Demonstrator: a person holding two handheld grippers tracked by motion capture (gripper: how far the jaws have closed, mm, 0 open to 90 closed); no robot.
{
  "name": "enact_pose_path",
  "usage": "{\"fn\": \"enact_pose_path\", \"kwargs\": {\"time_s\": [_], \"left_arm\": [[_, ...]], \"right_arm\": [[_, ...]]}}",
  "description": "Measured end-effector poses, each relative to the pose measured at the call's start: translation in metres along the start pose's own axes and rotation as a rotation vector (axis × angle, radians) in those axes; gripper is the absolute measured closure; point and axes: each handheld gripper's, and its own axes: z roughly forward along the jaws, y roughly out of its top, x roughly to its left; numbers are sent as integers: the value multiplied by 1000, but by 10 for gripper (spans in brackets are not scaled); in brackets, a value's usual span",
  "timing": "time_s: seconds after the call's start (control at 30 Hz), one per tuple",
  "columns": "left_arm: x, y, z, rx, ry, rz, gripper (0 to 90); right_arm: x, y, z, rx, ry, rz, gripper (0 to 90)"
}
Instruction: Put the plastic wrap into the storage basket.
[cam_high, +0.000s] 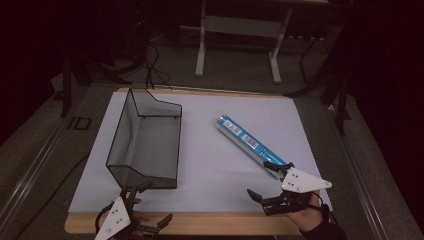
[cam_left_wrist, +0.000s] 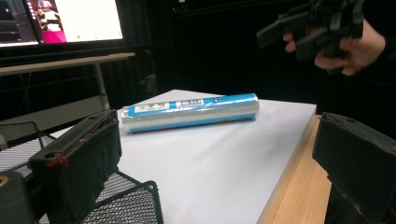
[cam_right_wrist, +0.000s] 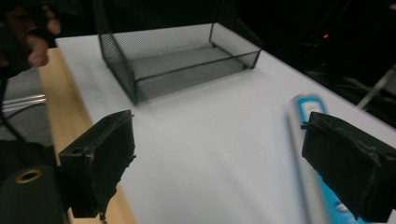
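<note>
Lying diagonally on the white sheet that covers the counter (cam_high: 210, 165), the blue-and-white wrapped roll (cam_high: 247, 142) sits right of the black wire-mesh tray (cam_high: 145, 142), well apart from it. From above I see its near end just by the far jaw of my right claw (cam_high: 267, 182), though I cannot tell whether they touch. My right claw's own camera settles the grip: both jaws stand wide apart with bare sheet between them, and the roll (cam_right_wrist: 306, 154) runs past, partly behind the right-hand jaw, not clamped. My left claw (cam_high: 150, 205) hovers at the counter's near edge by the tray's near corner, jaws spread with nothing between them. Its camera gives me what the overhead cannot: the roll (cam_left_wrist: 189, 112) side-on, flat on the sheet, with lit monitors (cam_left_wrist: 60, 21) behind and the person's right hand (cam_left_wrist: 345, 44) raised above the counter. The tray (cam_right_wrist: 180, 63) looks empty from the right claw's camera.
</note>
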Motion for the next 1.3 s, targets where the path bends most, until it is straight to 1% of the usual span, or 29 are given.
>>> {"fn": "enact_pose_path", "kwargs": {"time_s": [0.03, 0.13, 0.17, 0.2, 0.23, 0.27, 0.3, 0.37, 0.4, 0.47, 0.5, 0.6, 0.63, 0.67, 0.7, 0.73, 0.87, 0.9, 0.93, 0.97, 1.0, 1.03, 1.07, 1.1, 1.3], "left_arm": [[0, 0, 0, 3, 2, 3, 19], [-1, 0, 0, 3, 0, 6, 18], [-1, 0, 0, 0, -5, 2, 19], [-1, 0, 0, 0, -5, 2, 18], [-1, 0, 1, 6, -6, 5, 18], [-1, 0, 1, 8, -8, 8, 18], [-1, 0, 1, 8, -9, 9, 18], [-1, 0, 1, 8, -11, 7, 19], [-1, 0, 2, 9, -14, 5, 18], [-1, -1, 2, 16, -18, 2, 18], [-1, -1, 2, 18, -22, 0, 18], [-1, -1, 3, 21, -27, 4, 18], [-2, -1, 3, 23, -27, 7, 18], [-2, -1, 3, 25, -27, 9, 18], [-2, -1, 3, 25, -27, 8, 18], [-2, -1, 3, 24, -25, 10, 18], [-2, -1, 3, 25, -26, 7, 18], [-2, -1, 3, 25, -26, 8, 18], [-2, -1, 3, 26, -25, 8, 18], [-2, -1, 3, 26, -26, 9, 18], [-2, -1, 3, 26, -26, 9, 18], [-2, -1, 3, 27, -26, 9, 18], [-2, -1, 3, 28, -27, 8, 18], [-2, -1, 3, 29, -26, 9, 19], [-2, -1, 3, 30, -26, 9, 18]], "right_arm": [[-1, 4, 0, -1, -1, -5, 93], [-6, 14, -2, -23, -30, -28, 94], [-7, 18, -3, -28, -40, -31, 94], [-7, 18, -3, -28, -40, -31, 94], [-12, 25, -3, -35, -54, -33, 94], [-13, 27, -3, -38, -60, -31, 94], [-16, 31, -2, -27, -65, -33, 94], [-20, 36, -1, -21, -77, -48, 94], [-22, 38, 0, -12, -76, -48, 94], [-26, 42, 2, -13, -86, -48, 97], [-28, 44, 4, -2, -83, -45, 97], [-34, 48, 9, 5, -92, -47, 99], [-37, 48, 11, -2, -99, -47, 116], [-38, 49, 13, 2, -96, -44, 122], [-41, 50, 15, -2, -107, -45, 122], [-42, 50, 16, -1, -107, -43, 121], [-53, 51, 26, 31, -114, -35, 121], [-57, 51, 29, 41, -123, -33, 122], [-60, 51, 32, 55, -119, -29, 122], [-65, 50, 35, 63, -126, -21, 122], [-65, 50, 35, 63, -126, -21, 122], [-68, 49, 37, 75, -122, -13, 122], [-76, 47, 43, 105, -126, -5, 122], [-78, 47, 45, 120, -116, 0, 122], [-94, 39, 62, 188, -110, 17, 130]]}}
